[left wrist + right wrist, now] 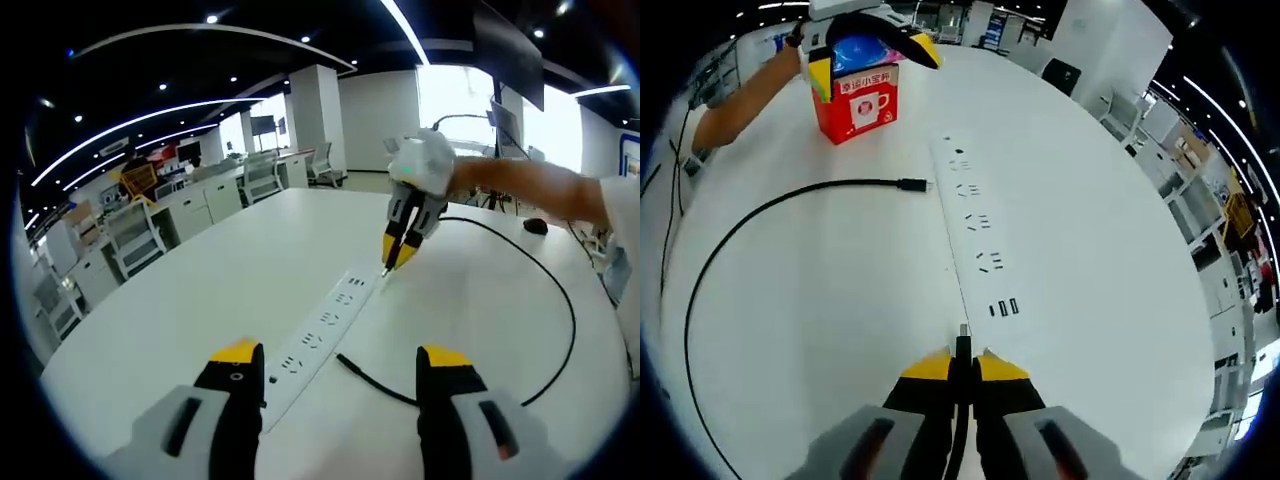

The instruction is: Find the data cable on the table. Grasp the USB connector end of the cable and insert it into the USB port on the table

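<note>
Black data cable (pixel 760 215): right gripper (pixel 962 362) fingers clamp its USB connector (pixel 963 330) beside the power strip (pixel 975 235) USB ports (pixel 1004 308). Left gripper (pixel 340 362) fingers apart. Next: align, insert.

Both grippers are showing grey bodies: the left gripper (pixel 342 362) and right gripper (pixel 964 366) are wearing yellow-capped black jaws.
</note>
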